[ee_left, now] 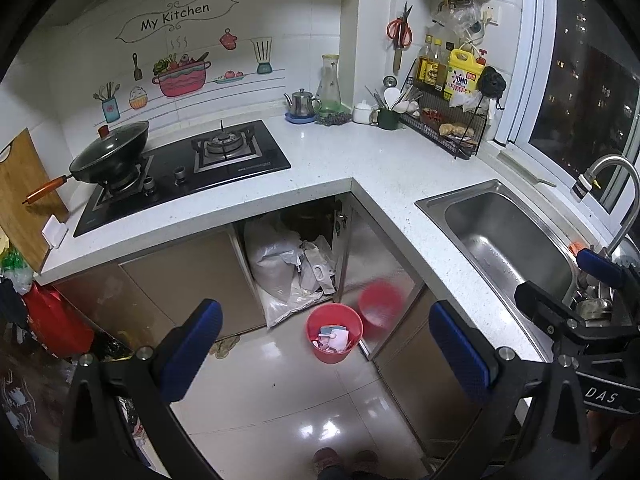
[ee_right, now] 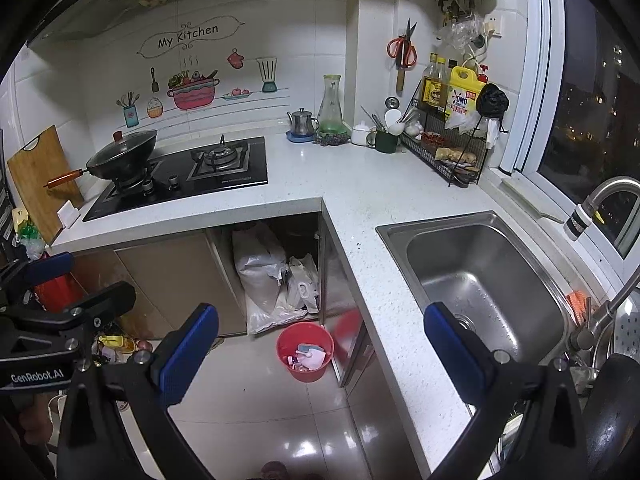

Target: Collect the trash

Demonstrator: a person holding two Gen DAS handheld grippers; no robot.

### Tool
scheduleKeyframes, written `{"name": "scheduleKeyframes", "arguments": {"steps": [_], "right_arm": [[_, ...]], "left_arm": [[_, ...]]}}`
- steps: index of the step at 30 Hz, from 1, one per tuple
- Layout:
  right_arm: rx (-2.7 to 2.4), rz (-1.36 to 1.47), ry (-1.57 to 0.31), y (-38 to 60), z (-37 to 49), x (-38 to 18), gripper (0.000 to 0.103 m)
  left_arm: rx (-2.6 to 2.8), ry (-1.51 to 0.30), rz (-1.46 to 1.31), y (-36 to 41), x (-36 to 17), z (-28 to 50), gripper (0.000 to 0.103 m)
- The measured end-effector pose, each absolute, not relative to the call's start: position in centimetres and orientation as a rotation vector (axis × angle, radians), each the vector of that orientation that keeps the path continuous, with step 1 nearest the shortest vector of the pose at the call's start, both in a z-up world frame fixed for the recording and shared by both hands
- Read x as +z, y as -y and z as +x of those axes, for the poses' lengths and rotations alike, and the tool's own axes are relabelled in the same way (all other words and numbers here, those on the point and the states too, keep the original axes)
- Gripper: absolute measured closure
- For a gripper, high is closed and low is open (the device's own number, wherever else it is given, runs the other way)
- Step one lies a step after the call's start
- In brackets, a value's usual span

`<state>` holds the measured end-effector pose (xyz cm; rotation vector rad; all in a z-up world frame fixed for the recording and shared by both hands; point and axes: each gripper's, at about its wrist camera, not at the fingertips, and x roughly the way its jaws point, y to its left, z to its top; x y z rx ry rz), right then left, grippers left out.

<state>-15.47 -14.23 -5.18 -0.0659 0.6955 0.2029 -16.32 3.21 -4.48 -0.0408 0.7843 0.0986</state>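
A: Where's the bin (ee_left: 334,332)?
B: I see it on the floor by the open cabinet, scraps inside.
A: Grippers?
B: My left gripper (ee_left: 334,336) and right gripper (ee_right: 320,354) gape wide, both empty.

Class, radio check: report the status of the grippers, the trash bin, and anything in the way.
Left gripper open, empty. Right gripper open, empty. Red bin on floor by open cabinet, scraps inside. Path to bin clear.

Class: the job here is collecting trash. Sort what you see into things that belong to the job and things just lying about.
Belongs to the job:
red bin on the floor, scraps inside
left gripper, open
right gripper, open

Just lying about:
wok
kettle
sink
scissors
cutting board
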Motion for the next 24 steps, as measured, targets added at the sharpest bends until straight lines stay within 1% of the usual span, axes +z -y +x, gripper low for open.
{"name": "scheduleKeyframes", "arguments": {"steps": [24], "right_arm": [[0.183, -0.058, -0.715, 15.1, -16.1, -5.1, 0.001]], "left_arm": [[0.081, -0.796, -0.043, -3.2, -4.4, -16.6, 0.001]]}}
